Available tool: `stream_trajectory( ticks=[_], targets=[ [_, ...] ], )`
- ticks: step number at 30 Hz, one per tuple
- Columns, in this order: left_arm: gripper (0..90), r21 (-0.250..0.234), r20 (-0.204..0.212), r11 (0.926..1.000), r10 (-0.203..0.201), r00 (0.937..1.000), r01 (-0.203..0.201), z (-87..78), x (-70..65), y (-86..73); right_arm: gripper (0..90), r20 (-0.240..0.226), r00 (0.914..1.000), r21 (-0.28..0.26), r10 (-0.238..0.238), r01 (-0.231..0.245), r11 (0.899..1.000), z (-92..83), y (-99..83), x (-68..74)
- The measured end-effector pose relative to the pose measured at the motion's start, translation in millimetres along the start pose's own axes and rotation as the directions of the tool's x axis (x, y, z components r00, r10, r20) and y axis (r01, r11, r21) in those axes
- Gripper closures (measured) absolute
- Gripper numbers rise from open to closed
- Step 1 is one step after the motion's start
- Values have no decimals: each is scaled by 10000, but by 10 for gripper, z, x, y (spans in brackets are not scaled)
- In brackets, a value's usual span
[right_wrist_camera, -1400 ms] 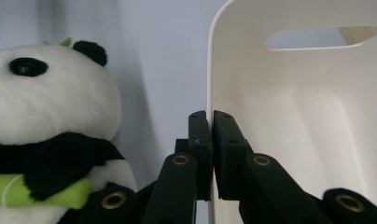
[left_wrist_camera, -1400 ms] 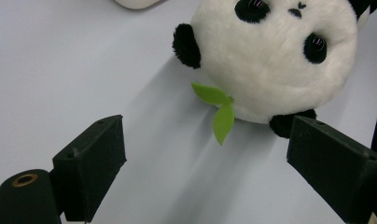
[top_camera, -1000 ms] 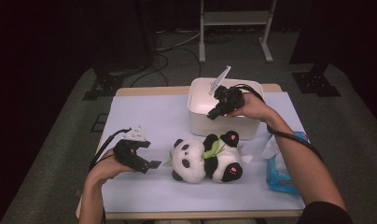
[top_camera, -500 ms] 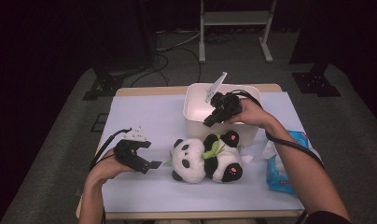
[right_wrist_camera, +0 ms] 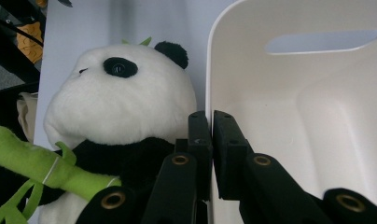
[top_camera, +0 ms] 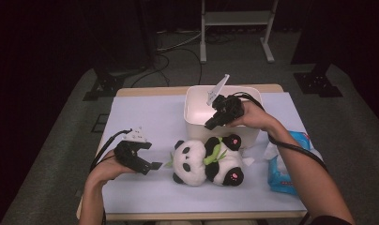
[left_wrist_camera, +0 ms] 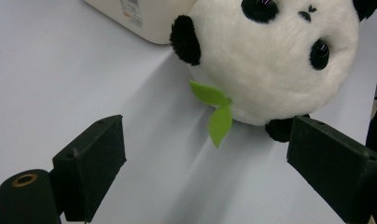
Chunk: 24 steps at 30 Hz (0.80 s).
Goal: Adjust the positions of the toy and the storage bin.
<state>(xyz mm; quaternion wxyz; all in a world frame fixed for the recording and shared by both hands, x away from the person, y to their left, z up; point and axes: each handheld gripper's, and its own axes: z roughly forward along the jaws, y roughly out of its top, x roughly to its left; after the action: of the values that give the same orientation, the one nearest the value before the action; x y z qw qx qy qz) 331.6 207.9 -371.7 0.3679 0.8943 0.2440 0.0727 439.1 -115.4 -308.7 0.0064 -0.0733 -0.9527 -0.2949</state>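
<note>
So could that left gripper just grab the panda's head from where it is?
Probably yes. The left gripper is open, its jaws spread wide and aimed at the panda. Only bare table cover lies between them; a green leaf pokes out.

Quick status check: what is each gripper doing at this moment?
Left gripper: open, empty, beside the panda plush.
Right gripper: shut on the white bin's near wall.

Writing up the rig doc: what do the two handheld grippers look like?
Both are black. The left gripper has blocky rectangular pads and a grey three-cornered plate on top; the right gripper carries a similar plate, with brass-coloured pivot rings on its jaw arms. A black cable trails from each. Forearms bare.
</note>
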Motion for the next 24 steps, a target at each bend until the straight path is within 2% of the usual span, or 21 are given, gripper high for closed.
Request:
stream_trajectory(
  ticks=[19,24],
  targets=[
    [106,-17,10,9999,-119,9999,119,9,20,-20,857,19,9999,-23,-143,143,9999,-6,2,74],
    [106,17,11,9999,-161,9999,161,12,27,-28,856,6,10000,-141,-56,57,9999,-5,-11,68]
  ],
)
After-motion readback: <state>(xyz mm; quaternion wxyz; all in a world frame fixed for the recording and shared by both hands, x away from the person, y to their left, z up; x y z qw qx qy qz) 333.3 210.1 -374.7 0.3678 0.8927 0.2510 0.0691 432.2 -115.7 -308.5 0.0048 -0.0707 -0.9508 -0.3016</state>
